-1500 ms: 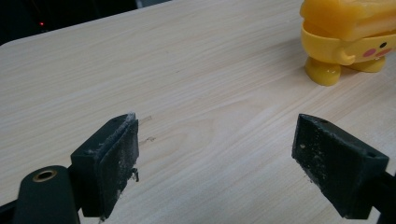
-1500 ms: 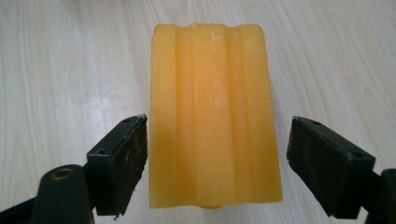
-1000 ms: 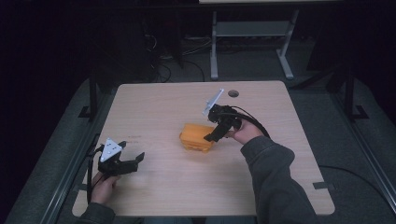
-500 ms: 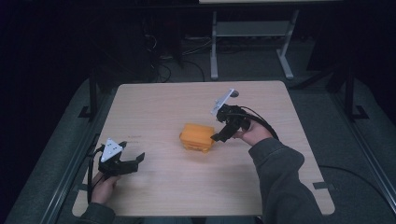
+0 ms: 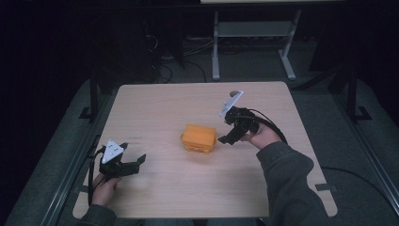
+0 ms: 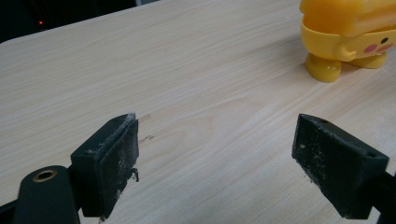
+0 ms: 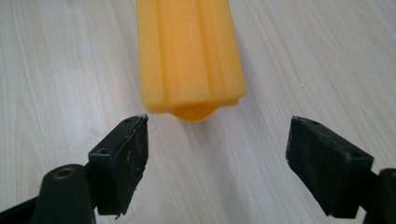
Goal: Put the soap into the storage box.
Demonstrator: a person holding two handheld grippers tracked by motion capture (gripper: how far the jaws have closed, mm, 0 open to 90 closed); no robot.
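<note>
While you are holding the right gripper [image 5: 227, 136] just beside the orange toy box [image 5: 199, 138], its jaws are standing wide apart with nothing between them, so the step in hand looks like lining up a grasp on that box. The box is sitting near the middle of the tabletop [image 5: 155, 103], on small rounded feet, and in the right gripper view its ridged orange top [image 7: 189, 51] is lying ahead of the jaws and a little left of the midline between them. You are wanting to slide the gripper that way so the box sits centred in the gap, then come forward until both pads are flanking the side walls, not the lid edge, which looks smooth and may slip. Keep the jaws level with the tabletop and low enough to catch the body, but clear of the wood. Your left gripper [image 5: 128, 162] is resting near the left front edge, also spread open and empty, well apart from the box; in its own view the yellow lower half [image 6: 348, 44] is showing at the far upper right. Leave it there unless the box starts skating, in which case bracing the far side may help.
</note>
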